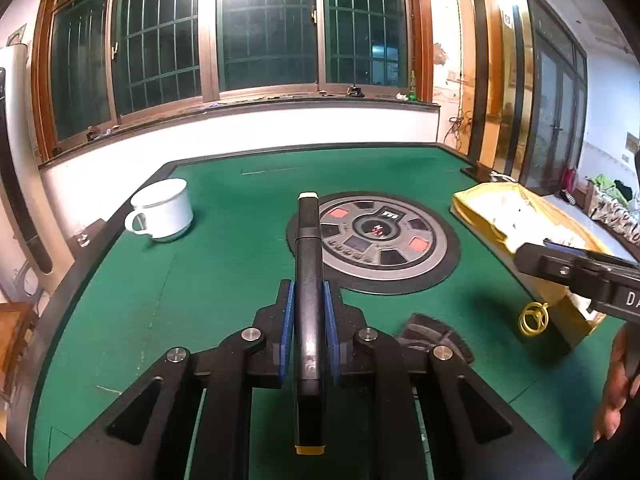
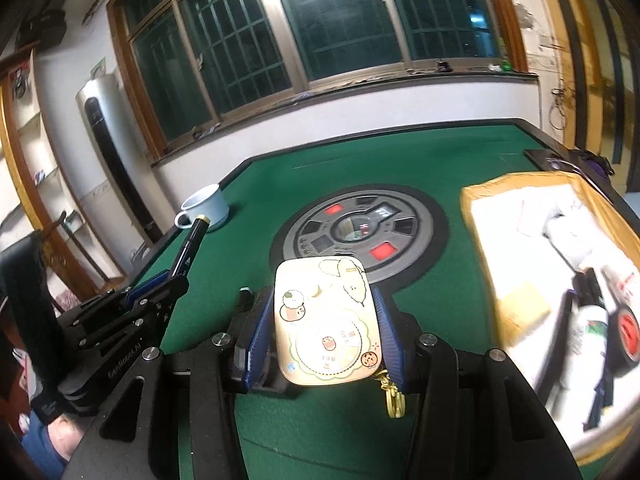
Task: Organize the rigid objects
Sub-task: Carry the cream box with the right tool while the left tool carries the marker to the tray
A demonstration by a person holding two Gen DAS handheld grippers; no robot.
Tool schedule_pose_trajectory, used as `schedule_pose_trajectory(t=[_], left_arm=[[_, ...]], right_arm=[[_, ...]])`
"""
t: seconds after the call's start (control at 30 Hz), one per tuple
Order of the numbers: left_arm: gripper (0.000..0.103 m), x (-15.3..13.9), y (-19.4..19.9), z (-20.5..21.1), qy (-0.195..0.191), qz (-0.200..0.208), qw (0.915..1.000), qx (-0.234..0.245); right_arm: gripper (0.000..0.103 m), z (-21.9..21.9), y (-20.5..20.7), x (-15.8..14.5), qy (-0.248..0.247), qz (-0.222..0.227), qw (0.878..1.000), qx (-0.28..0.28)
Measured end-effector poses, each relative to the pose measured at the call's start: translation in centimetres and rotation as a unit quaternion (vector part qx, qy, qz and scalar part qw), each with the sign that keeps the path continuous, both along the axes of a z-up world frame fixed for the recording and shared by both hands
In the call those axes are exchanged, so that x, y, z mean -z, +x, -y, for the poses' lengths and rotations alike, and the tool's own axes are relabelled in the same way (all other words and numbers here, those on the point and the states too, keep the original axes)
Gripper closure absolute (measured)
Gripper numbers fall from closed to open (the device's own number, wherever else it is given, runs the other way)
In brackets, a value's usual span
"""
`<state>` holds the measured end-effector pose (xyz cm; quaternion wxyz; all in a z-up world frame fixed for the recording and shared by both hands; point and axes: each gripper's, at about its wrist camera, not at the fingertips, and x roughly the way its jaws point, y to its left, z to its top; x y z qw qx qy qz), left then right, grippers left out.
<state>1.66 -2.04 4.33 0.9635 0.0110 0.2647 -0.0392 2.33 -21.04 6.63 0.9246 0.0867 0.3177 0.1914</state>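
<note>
My left gripper (image 1: pixel 309 300) is shut on a black marker pen (image 1: pixel 308 280) with a white tip and a yellow rear end, held level above the green table. It also shows in the right wrist view (image 2: pixel 191 240) at the left. My right gripper (image 2: pixel 326 300) is shut on a beige cartoon-printed card case (image 2: pixel 326 320) with a yellow key ring (image 2: pixel 394 400) hanging below it. In the left wrist view the right gripper (image 1: pixel 532 254) reaches over the yellow box (image 1: pixel 480 200); the ring (image 1: pixel 532 318) dangles there.
A white mug (image 1: pixel 164 214) stands at the far left of the green felt table (image 1: pixel 224 280). A round grey control panel (image 1: pixel 372 240) sits in the middle. The yellow box (image 2: pixel 476 208) at the right holds several items, including a white bottle (image 2: pixel 582 332).
</note>
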Motion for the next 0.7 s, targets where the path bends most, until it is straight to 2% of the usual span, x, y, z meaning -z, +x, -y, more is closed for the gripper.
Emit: schedule_pose_trajectory(t=[0.4, 0.7], left_arm=[[0.091, -1.6, -1.4, 4.4, -0.006, -0.003, 0.9977, 0.068], [0.091, -4.2, -1.0, 9.9, -0.03, -0.024, 0.9895, 0.14]], right_arm=[[0.059, 8.5, -4.2, -2.5, 0.017, 0.018, 0.997, 0.076], [0.059, 13.8, -4.8, -4.6, 0.025, 0.028, 0.993, 0.11]])
